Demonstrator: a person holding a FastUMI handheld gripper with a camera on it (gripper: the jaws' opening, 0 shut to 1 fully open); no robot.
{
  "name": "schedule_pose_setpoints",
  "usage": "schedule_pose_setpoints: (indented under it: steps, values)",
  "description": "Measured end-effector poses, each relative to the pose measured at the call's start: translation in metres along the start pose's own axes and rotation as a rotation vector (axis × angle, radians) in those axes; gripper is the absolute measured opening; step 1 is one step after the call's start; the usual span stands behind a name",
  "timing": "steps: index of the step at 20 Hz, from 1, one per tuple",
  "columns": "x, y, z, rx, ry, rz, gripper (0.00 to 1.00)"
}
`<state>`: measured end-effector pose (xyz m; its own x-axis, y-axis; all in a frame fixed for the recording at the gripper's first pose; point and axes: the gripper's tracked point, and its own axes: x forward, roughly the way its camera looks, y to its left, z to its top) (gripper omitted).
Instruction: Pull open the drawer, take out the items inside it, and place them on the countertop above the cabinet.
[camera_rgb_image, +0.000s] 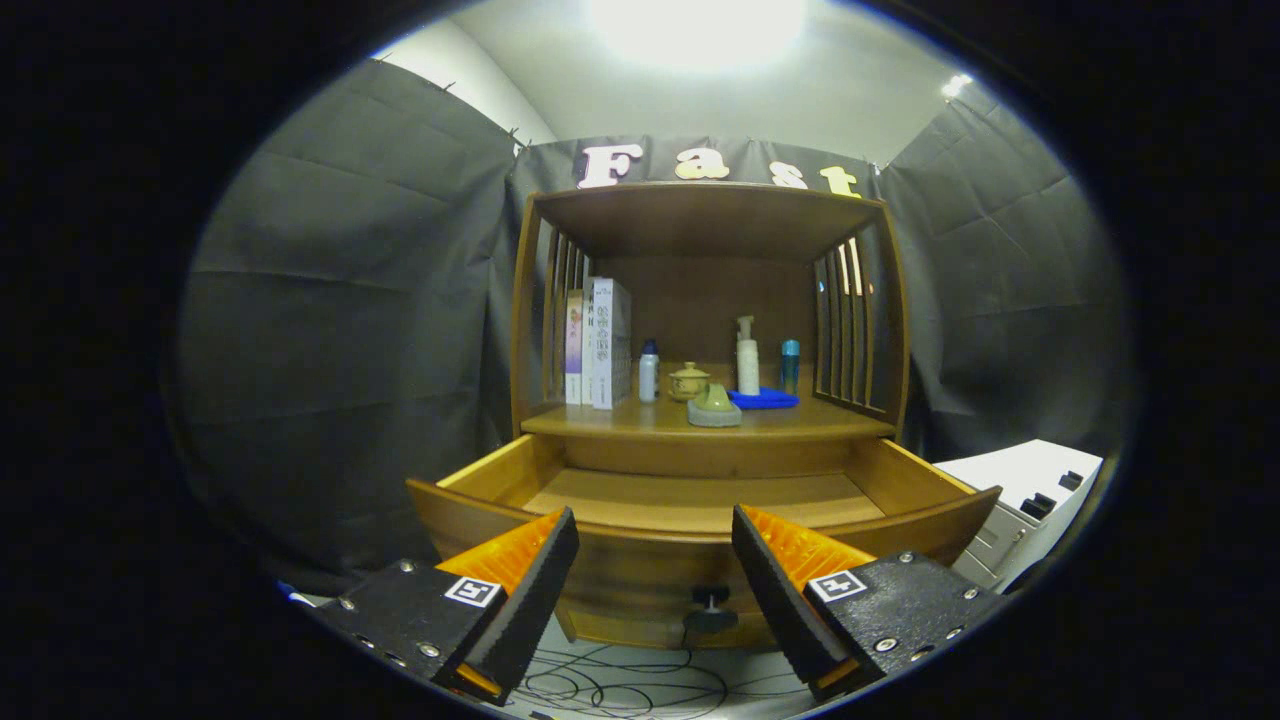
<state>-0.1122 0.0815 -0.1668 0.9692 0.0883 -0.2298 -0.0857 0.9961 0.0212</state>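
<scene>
So the drawer (700, 500) is sitting pulled open in the lower middle of the frame, and from where I'm looking its wooden floor looks bare. The front lip is hiding the nearest strip though, so I can't swear nothing's tucked down there. The knob (711, 610) is poking out low on the drawer front, right between the fingers.

The gripper (655, 580) is hovering in front of the drawer with its jaws spread wide, holding nothing, the orange-backed fingers (530, 590) sitting to either side of the knob without touching it.

Up in the center of the frame, the tabletop (600, 420) above the drawer is carrying a green thing on a grey base (714, 405) near its front edge, a blue cloth (764, 400), a pump bottle (747, 356), a small lidded pot (689, 381), two little bottles and some books (598, 343).

My read: the pulling step is done and I'm somewhere in the take-out stage, maybe near the end of it. Next I'm thinking of tipping the view down over the lip to check that hidden strip before reaching for anything.
</scene>
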Motion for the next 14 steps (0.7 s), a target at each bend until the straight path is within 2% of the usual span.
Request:
schedule_pose_setpoints:
  steps: [4,9,14]
  values:
    - [-0.003,-0.010,-0.026,0.000,0.050,-0.039,0.96]
    - [0.012,-0.023,-0.045,-0.049,0.082,-0.093,0.96]
    - [0.031,-0.027,-0.058,-0.033,0.116,-0.119,0.96]
